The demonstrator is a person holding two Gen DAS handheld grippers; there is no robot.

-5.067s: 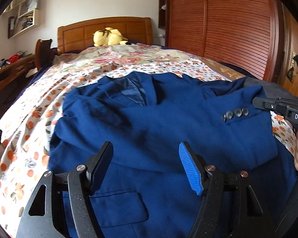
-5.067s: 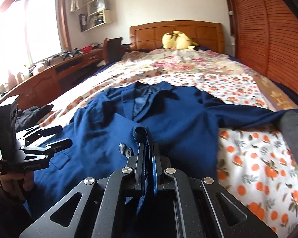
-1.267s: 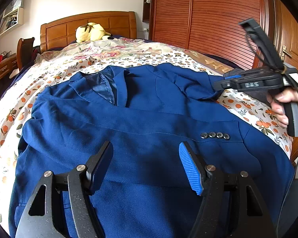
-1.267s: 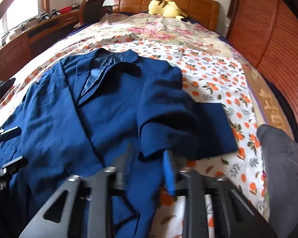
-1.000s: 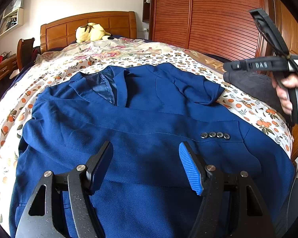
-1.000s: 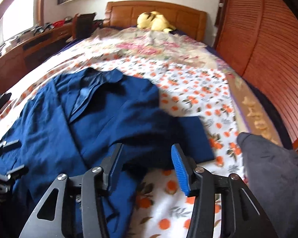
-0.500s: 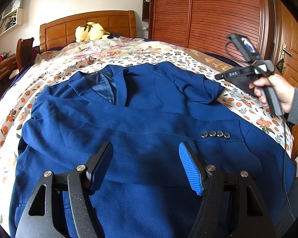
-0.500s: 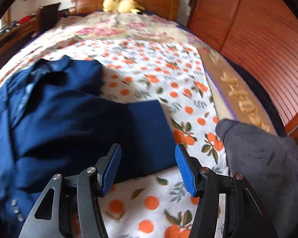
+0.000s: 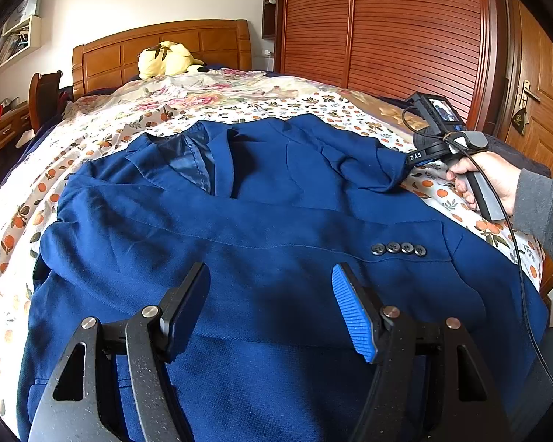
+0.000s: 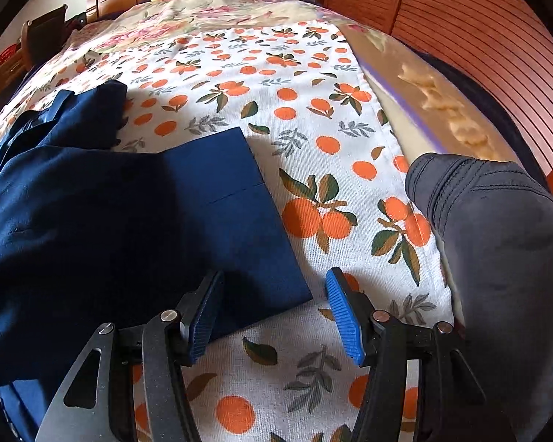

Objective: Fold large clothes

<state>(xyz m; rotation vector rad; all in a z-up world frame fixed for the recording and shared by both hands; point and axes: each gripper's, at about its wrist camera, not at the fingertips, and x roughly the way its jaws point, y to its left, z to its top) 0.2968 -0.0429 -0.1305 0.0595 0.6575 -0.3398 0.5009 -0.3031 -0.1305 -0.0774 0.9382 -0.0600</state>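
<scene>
A dark blue suit jacket point(image 9: 276, 221) lies face up on the bed, collar toward the headboard. One sleeve is folded across its front, cuff buttons point(image 9: 398, 248) showing. My left gripper point(image 9: 268, 270) hovers open over the lower front, nothing between its fingers. The other sleeve stretches to the right, and its cuff point(image 10: 232, 202) lies flat on the sheet. My right gripper point(image 10: 274, 276) points down at that cuff. It is open, with the cuff's near corner between its blue pads point(image 10: 344, 316), which do not press it. In the left wrist view the right gripper point(image 9: 409, 158) sits at the cuff's end.
The orange-print bedsheet point(image 10: 313, 110) covers the bed. A yellow plush toy point(image 9: 166, 60) rests by the wooden headboard point(image 9: 202, 42). Slatted wardrobe doors point(image 9: 405, 37) stand along the right. A person's grey trouser leg point(image 10: 497, 239) is at the bed's right edge.
My right gripper came down and over to the outstretched sleeve's cuff, and its jaws stand a little wider. The left gripper and the jacket have not moved.
</scene>
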